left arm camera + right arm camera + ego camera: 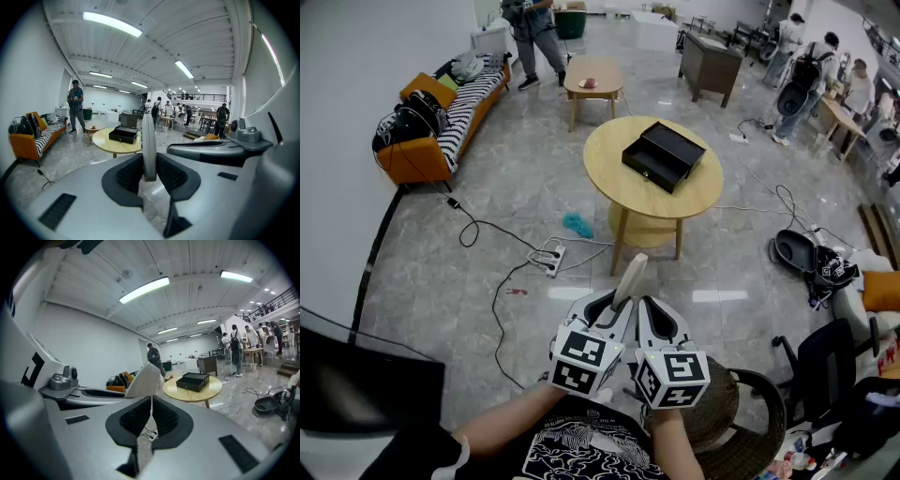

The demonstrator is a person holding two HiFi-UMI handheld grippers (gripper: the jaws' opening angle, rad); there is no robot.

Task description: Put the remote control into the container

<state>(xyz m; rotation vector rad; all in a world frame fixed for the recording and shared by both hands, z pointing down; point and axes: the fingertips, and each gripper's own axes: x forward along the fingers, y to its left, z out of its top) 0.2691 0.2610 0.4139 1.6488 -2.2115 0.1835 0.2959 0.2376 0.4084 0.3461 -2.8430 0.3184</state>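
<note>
Left gripper (614,307) and right gripper (662,321) sit side by side at 6 o'clock in the head view, marker cubes toward the camera, held low in front of the person.

Left gripper (149,172): jaws narrow and clamped on the remote (149,140). It stands edge-on between the pads and projects forward past the fingertips. In the head view the remote (630,278) is a pale slab pointing to 12 o'clock from the jaws, tilted slightly toward 1 o'clock, above bare floor (487,187).

Right gripper (151,417): jaws together, nothing between them. The remote (144,379) shows at its 11 o'clock, apart from its pads.

Container (664,155): black, open-topped, resting on the round wooden table (698,192) at 12 o'clock from the grippers, well apart from the remote. Its contents cannot be told.

Surroundings: sofa (441,117) at 10 o'clock; power strip (551,258) with cables on the floor at 11 o'clock, near the table's base.
</note>
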